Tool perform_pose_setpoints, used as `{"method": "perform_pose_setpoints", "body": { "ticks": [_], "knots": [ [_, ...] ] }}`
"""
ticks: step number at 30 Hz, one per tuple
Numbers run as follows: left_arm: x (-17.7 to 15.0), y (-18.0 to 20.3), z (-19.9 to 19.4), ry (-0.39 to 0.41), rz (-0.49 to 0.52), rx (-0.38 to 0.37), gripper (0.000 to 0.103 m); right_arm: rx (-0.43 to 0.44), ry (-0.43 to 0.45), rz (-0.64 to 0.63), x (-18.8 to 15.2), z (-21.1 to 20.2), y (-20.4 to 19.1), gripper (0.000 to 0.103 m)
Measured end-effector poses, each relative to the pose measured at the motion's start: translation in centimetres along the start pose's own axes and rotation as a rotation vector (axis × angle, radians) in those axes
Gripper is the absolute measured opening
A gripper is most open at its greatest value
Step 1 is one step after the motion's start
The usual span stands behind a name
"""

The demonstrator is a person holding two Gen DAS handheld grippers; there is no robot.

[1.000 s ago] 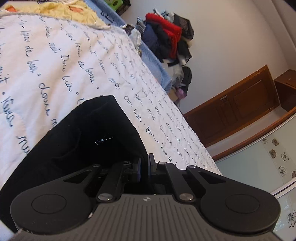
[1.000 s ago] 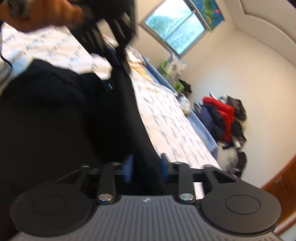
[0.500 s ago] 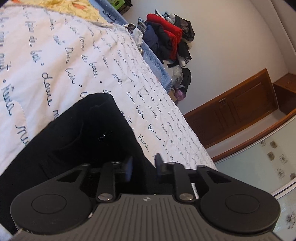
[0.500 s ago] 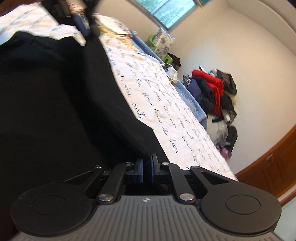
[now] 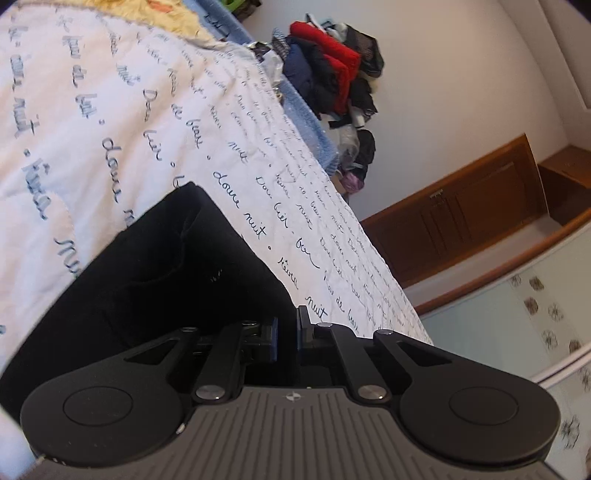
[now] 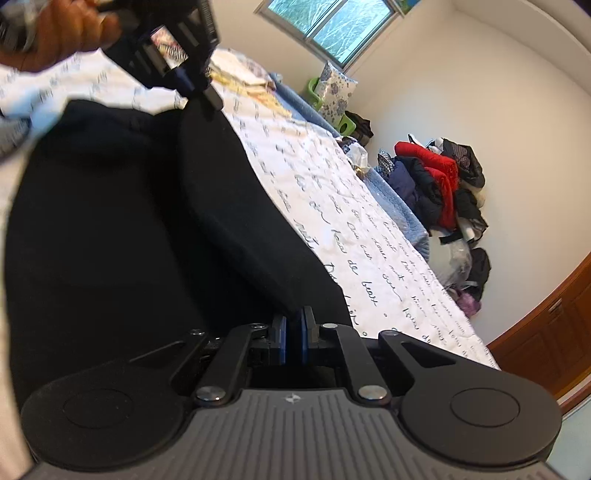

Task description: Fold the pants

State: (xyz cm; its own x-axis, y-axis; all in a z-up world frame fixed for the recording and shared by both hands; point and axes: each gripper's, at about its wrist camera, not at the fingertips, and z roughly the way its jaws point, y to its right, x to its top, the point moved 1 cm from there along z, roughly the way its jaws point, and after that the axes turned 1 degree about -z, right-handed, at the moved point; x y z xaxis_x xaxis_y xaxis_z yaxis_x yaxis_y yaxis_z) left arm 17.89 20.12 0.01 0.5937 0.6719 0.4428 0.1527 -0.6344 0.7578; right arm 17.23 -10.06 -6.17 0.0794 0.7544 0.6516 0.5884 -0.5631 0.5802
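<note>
Black pants lie on a white bedspread with blue script. My left gripper is shut on the pants' near edge. In the right wrist view the pants spread wide, with a raised fold running from my right gripper, which is shut on the cloth, up to the left gripper held in a hand at the top left, also pinching the fold.
A pile of red, navy and black clothes sits past the bed's far edge by the white wall. A wooden cabinet stands to the right. A window and pillows are at the far end.
The left gripper opened half a second ago and has shut again on the pants edge. The right gripper shut on the cloth and now lifts a fold with the left one.
</note>
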Motion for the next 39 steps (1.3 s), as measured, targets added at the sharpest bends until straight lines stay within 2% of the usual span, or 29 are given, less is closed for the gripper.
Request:
{"method": "perform_pose_setpoints", "body": {
  "ticks": [5, 11, 21, 25, 30, 34, 39],
  "knots": [
    [-0.6, -0.9, -2.4, -0.031, 0.028, 0.007, 0.01, 0.037, 0.01, 0.026, 0.3, -2.8, -0.9, 0.008],
    [-1.6, -2.0, -4.1, -0.072, 0.056, 0.039, 0.01, 0.113, -0.002, 0.017, 0.2, -5.3, -3.8, 0.008],
    [-3.1, -3.1, -5.1, -0.126, 0.128, 0.148, 0.011, 0.196, -0.028, 0.012, -0.6, -7.6, -7.0, 0.008],
    [-3.7, -4.1, -4.4, -0.155, 0.138, 0.223, 0.011, 0.214, -0.038, 0.018, -0.8, -7.6, -7.2, 0.008],
    [-4.3, -4.7, -4.2, -0.165, 0.152, 0.255, 0.013, 0.229, -0.055, 0.025, -1.0, -8.1, -7.6, 0.007],
    [-4.3, -4.7, -3.8, -0.182, 0.154, 0.288, 0.016, 0.235, -0.068, 0.046, -1.5, -7.8, -7.9, 0.007],
    [-4.7, -2.6, -5.4, -0.133, 0.241, 0.362, 0.031, 0.264, -0.067, 0.076, -1.6, -8.5, -8.0, 0.007]
  ]
}}
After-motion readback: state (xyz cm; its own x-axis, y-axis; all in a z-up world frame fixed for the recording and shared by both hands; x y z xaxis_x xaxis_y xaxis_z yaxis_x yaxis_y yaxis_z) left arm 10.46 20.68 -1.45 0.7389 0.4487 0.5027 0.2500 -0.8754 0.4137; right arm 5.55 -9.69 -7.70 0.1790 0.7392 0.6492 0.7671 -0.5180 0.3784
